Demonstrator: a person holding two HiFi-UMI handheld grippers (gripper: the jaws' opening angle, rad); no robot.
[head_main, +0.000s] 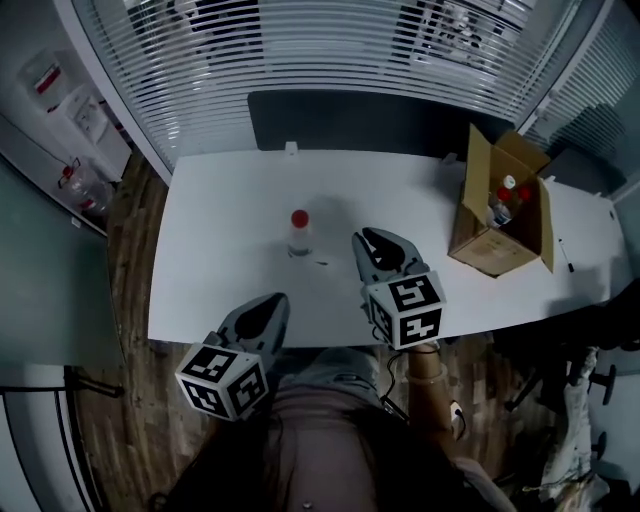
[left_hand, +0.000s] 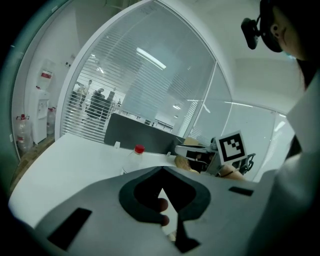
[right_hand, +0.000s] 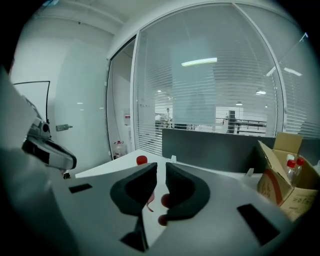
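From the head view, we see a small bottle (head_main: 299, 237) with a red cap standing upright on the white counter (head_main: 220, 270). The left hand-held gripper (head_main: 275, 301) hangs at the near edge of the counter, apart from the bottle. The right hand-held gripper (head_main: 367, 242) is over the counter, near the bottle and to its right. A cardboard box (head_main: 478, 225) stands open at the far right of the counter, with more red-capped bottles (head_main: 506, 200) inside it. In the left gripper view, the left hand-held gripper (left_hand: 161, 171) has its jaws closed, with the tips touching, and it holds nothing. The bottle (left_hand: 131, 159) stands beyond the jaws, a bit to the left. The right hand-held gripper (left_hand: 180, 152) shows past it on the right. In the right gripper view, the right hand-held gripper (right_hand: 161, 171) has its jaws a little apart, with a thin gap between them and nothing in the gap. The bottle's red cap (right_hand: 142, 160) peeks up just behind the left jaw. The cardboard box (right_hand: 272, 186) sits far off to the right on the counter (right_hand: 210, 167).
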